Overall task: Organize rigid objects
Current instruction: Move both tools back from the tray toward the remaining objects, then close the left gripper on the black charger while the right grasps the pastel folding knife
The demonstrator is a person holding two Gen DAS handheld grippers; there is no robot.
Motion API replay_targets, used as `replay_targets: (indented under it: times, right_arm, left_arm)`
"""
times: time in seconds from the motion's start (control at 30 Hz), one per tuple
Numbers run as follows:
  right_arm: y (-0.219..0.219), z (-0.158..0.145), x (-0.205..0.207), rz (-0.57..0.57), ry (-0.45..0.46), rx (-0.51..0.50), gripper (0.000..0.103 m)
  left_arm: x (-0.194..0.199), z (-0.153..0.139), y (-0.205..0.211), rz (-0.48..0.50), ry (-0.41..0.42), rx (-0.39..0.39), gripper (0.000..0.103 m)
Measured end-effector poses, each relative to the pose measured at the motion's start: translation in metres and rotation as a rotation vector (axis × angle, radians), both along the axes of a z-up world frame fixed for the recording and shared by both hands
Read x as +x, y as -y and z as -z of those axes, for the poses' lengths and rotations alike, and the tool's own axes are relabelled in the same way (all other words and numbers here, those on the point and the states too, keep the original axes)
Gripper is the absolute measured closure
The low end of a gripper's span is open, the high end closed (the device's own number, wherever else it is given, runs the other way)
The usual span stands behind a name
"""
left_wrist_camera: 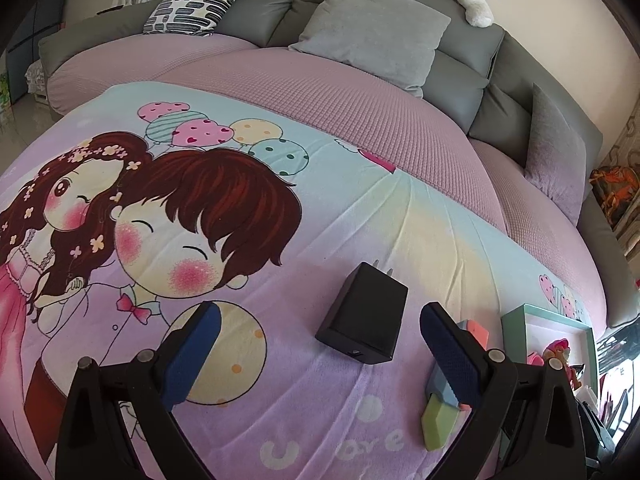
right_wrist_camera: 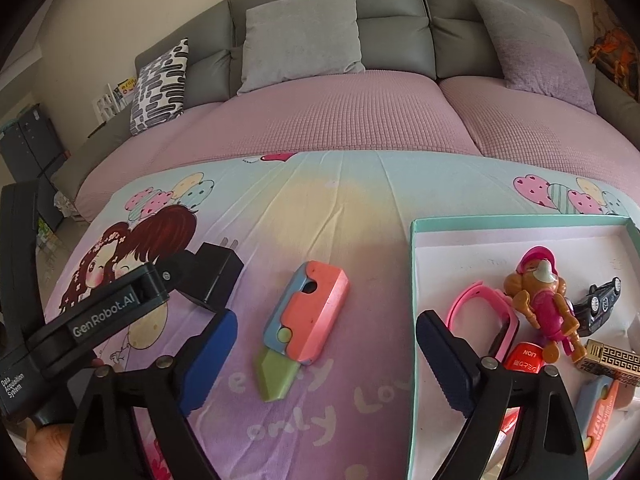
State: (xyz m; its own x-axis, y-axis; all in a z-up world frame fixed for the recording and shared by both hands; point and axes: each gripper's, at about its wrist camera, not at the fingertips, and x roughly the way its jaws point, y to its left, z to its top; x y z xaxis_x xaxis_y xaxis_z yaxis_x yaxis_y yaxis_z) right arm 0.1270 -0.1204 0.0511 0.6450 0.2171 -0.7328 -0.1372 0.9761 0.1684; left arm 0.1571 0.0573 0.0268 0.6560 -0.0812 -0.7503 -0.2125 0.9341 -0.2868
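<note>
Where frame edges cut off: box [right_wrist_camera: 520, 222], left gripper [left_wrist_camera: 320, 332] bases.

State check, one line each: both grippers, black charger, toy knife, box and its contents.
Left gripper: open, empty, charger ahead between the fingers.
Right gripper: open, empty, over the toy knife.
Black plug-in charger: flat on the blanket, prongs pointing away.
Pink-and-blue plastic toy knife: on the blanket, green blade out.
Teal-rimmed shallow box: open, partly filled.
Black toy car: in the box, upside down.

Fleecy cloth blanket [right_wrist_camera: 340, 208] under a matt (plastic-looking) black charger [left_wrist_camera: 364, 322]
</note>
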Motion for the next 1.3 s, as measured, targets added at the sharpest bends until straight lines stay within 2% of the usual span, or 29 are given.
replay_targets:
  times: [0.23,0.47,0.57,0.67,0.73,0.9,1.1,1.23,1.3]
  right_arm:
    - [-0.011,0.004,0.007,-0.035,0.001,-0.034,0.017]
    - [-0.012,0.008,0.008,-0.042,-0.010,-0.046,0.017]
    - [-0.013,0.007,0.009,-0.044,-0.009,-0.053,0.017]
    - [-0.015,0.009,0.009,-0.053,-0.012,-0.064,0.018]
    - [-0.017,0.010,0.010,-0.062,-0.012,-0.065,0.018]
    - [-0.024,0.013,0.013,-0.075,-0.018,-0.081,0.018]
    - [-0.032,0.026,0.023,-0.080,-0.049,-0.100,0.020]
    - [-0.037,0.034,0.027,-0.070,-0.052,-0.127,0.028]
    - [-0.039,0.035,0.028,-0.068,-0.052,-0.137,0.040]
  left_arm:
    - [0.012,0.012,0.008,0.039,-0.036,-0.005,0.003]
    - [0.017,0.015,0.015,0.054,-0.037,0.001,0.004]
    - [0.018,0.017,0.017,0.060,-0.032,-0.002,0.018]
    - [0.019,0.018,0.018,0.064,-0.034,0.018,0.024]
    - [0.019,0.018,0.017,0.067,-0.028,0.014,0.038]
    - [0.017,0.018,0.010,0.048,-0.040,0.014,0.057]
    - [0.013,0.016,-0.003,0.018,-0.067,0.009,0.057]
    - [0.011,0.016,-0.006,0.013,-0.075,0.010,0.057]
    - [0.011,0.016,-0.005,0.015,-0.078,0.018,0.057]
